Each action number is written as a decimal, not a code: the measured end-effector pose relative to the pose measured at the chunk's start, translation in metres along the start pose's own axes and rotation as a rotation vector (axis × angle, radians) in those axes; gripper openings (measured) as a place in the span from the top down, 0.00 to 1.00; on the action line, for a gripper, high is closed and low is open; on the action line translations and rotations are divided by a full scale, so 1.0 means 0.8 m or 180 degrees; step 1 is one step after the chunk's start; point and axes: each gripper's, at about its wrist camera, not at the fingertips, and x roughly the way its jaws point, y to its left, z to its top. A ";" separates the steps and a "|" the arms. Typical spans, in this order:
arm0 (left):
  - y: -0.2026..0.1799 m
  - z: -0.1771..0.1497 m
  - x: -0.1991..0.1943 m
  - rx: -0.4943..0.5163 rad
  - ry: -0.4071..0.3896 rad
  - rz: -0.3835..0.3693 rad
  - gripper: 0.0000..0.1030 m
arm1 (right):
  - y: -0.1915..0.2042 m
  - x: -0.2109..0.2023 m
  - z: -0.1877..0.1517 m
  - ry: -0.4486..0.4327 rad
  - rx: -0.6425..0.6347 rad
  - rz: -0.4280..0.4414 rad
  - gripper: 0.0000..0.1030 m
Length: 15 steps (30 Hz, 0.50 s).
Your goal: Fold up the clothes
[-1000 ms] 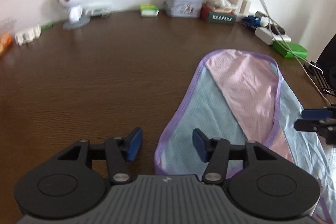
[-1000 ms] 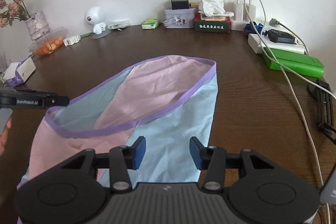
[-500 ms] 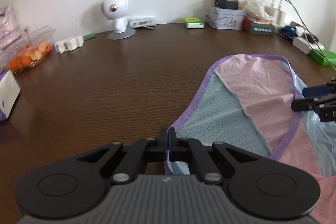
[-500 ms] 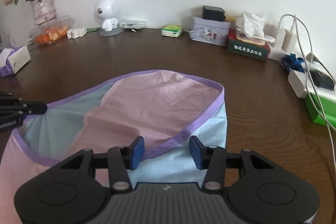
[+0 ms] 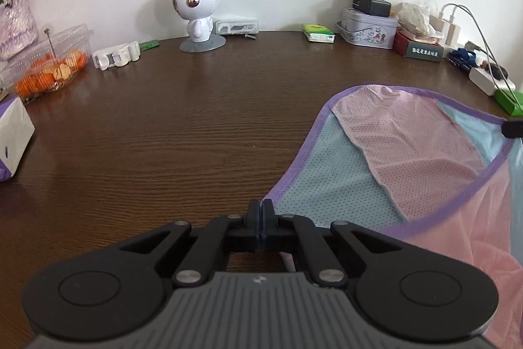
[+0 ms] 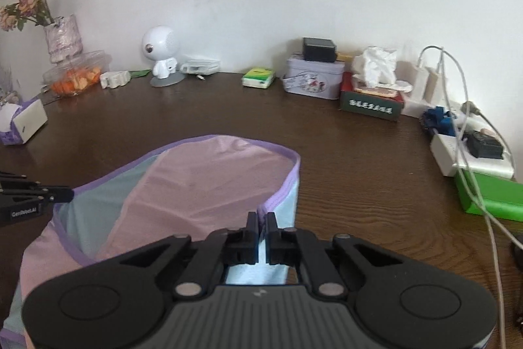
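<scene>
A thin mesh garment (image 5: 402, 159) in pink and pale blue with a purple trim lies on the dark wooden table (image 5: 183, 133). My left gripper (image 5: 260, 207) is shut on its purple edge at the garment's left corner. My right gripper (image 6: 260, 219) is shut on the purple trim at the garment's (image 6: 202, 185) right side, and the cloth is pulled taut between the two. The left gripper (image 6: 70, 194) shows at the left edge of the right wrist view. The right gripper's tip (image 5: 511, 128) shows at the right edge of the left wrist view.
Along the back wall stand a white robot figure (image 5: 196, 12), a tin box (image 5: 367, 30), a tissue box (image 6: 372, 100), chargers and cables (image 6: 464, 126) and a green box (image 6: 490, 195). A fruit container (image 5: 49, 64) and a white box (image 5: 9, 139) sit at the left.
The left gripper closed on the garment's edge half a second ago. The right gripper has now closed on the trim, and both have lifted the cloth's near edge.
</scene>
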 end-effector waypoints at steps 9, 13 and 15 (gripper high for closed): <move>-0.005 0.000 -0.033 0.0258 -0.0199 -0.0634 0.47 | -0.014 -0.019 -0.025 0.0012 0.0051 0.0327 0.50; -0.015 -0.018 -0.041 0.0359 -0.0128 -0.0699 0.47 | 0.027 -0.030 -0.043 0.0126 -0.0238 0.0799 0.52; -0.026 -0.027 -0.055 0.0401 -0.0175 -0.0698 0.47 | 0.044 -0.029 -0.051 0.0205 -0.0371 0.0840 0.53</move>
